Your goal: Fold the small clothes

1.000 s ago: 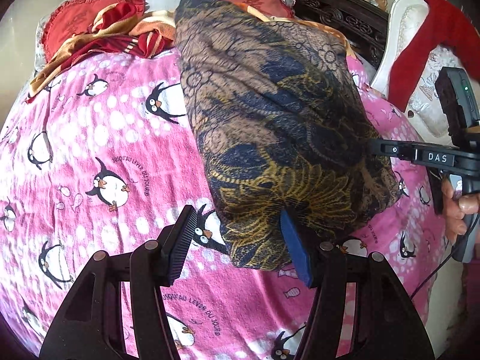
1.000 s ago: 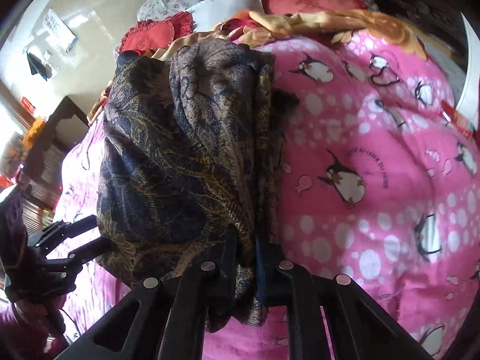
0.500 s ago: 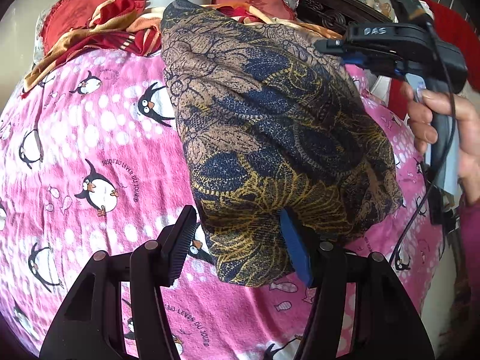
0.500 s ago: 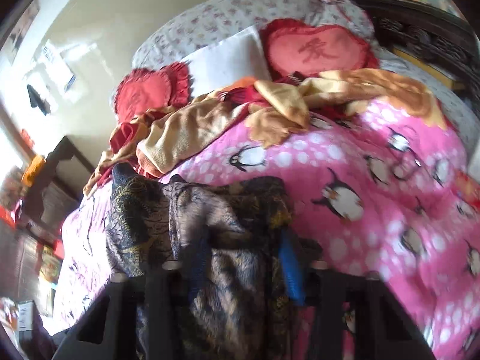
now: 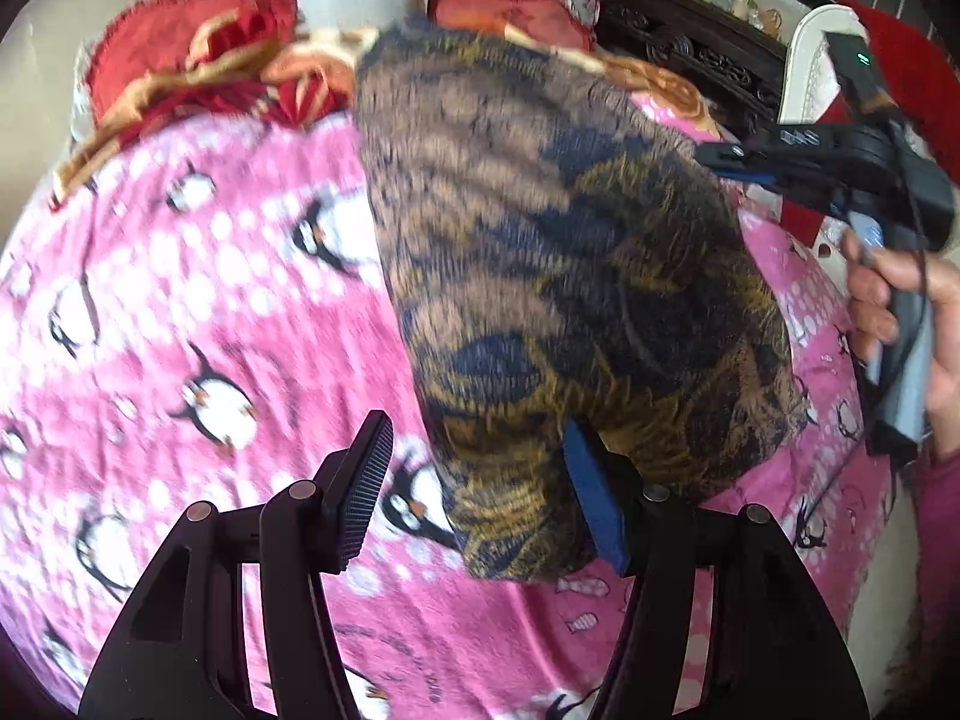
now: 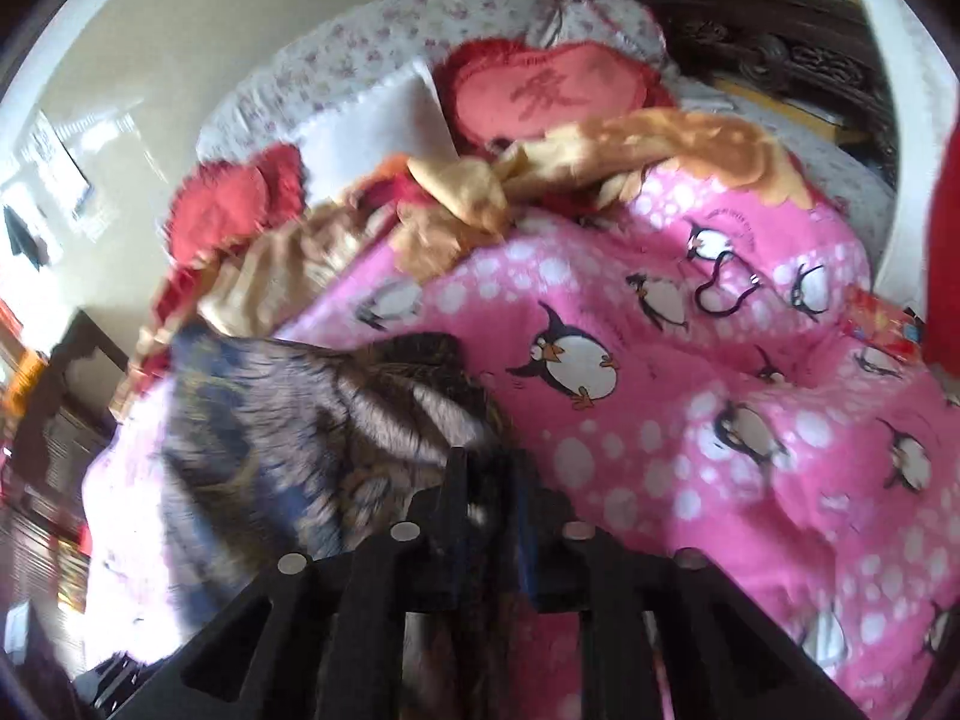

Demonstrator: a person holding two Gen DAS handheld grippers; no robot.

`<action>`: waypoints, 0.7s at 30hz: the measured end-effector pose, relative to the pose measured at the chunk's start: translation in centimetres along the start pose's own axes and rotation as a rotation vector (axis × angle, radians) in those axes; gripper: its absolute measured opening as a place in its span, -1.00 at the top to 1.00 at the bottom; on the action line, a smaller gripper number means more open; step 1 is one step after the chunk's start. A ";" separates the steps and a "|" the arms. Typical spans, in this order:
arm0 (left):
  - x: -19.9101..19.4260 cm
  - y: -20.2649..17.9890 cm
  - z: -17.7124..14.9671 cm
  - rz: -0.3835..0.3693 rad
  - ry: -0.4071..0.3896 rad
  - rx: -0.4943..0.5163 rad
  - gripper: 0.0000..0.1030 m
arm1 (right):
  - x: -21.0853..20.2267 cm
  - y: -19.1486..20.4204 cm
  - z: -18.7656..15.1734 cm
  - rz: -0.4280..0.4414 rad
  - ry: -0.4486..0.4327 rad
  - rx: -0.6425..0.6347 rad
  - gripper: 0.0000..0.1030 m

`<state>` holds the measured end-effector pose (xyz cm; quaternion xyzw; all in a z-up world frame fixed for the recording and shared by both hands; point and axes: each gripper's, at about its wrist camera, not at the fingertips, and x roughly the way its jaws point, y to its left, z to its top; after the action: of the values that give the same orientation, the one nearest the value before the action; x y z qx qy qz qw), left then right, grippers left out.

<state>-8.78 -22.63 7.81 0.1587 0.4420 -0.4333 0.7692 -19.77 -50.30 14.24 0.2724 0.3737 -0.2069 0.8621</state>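
A brown, navy and gold patterned garment [image 5: 558, 276] lies folded on the pink penguin blanket [image 5: 198, 312]. My left gripper [image 5: 480, 492] is open, its blue pad against the garment's near end. My right gripper [image 6: 489, 474] is shut on the garment's far edge [image 6: 312, 438]; in the left wrist view it [image 5: 738, 162] sits at the garment's right side, held by a hand. The frames are blurred by motion.
Red heart cushions [image 6: 558, 90], a white pillow [image 6: 372, 132] and a crumpled orange cloth [image 6: 540, 180] lie at the bed's head. A dark carved headboard [image 5: 690, 60] and a white chair with red cloth [image 5: 840, 60] stand on the right.
My right gripper opened and rose off the garment, then closed on its edge lower down. The left gripper stayed open at the near end.
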 end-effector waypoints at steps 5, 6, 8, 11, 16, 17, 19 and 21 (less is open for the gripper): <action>0.3 0.1 3.7 0.032 -0.086 -0.017 -0.17 | -2.1 4.1 -2.5 0.136 0.045 -0.147 0.49; 0.4 0.2 4.4 0.043 -0.108 -0.020 -0.17 | -1.8 4.6 -2.9 0.137 0.053 -0.166 0.45; 1.4 0.3 5.9 0.074 -0.129 -0.029 -0.17 | -0.6 5.3 -3.5 0.110 0.062 -0.196 0.45; 3.8 0.7 6.9 0.090 -0.043 -0.010 -0.26 | 2.2 4.4 -3.6 -0.033 0.054 -0.224 0.44; 5.0 1.3 6.8 0.100 -0.026 -0.042 -0.27 | 1.8 1.7 -3.1 0.053 0.068 -0.083 0.44; 4.8 1.1 6.7 0.109 -0.035 -0.030 -0.27 | 0.9 2.0 -3.4 0.039 0.067 -0.107 0.44; 4.5 0.9 6.5 0.118 -0.037 -0.015 -0.27 | -0.8 2.6 -4.1 0.040 0.063 -0.146 0.44; 4.3 0.8 6.4 0.119 -0.035 -0.013 -0.27 | -2.4 3.0 -5.5 0.062 0.062 -0.167 0.42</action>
<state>-3.65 -28.51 7.77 0.1722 0.4213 -0.3865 0.8022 -22.59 -44.23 13.87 0.2173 0.4074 -0.1397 0.8759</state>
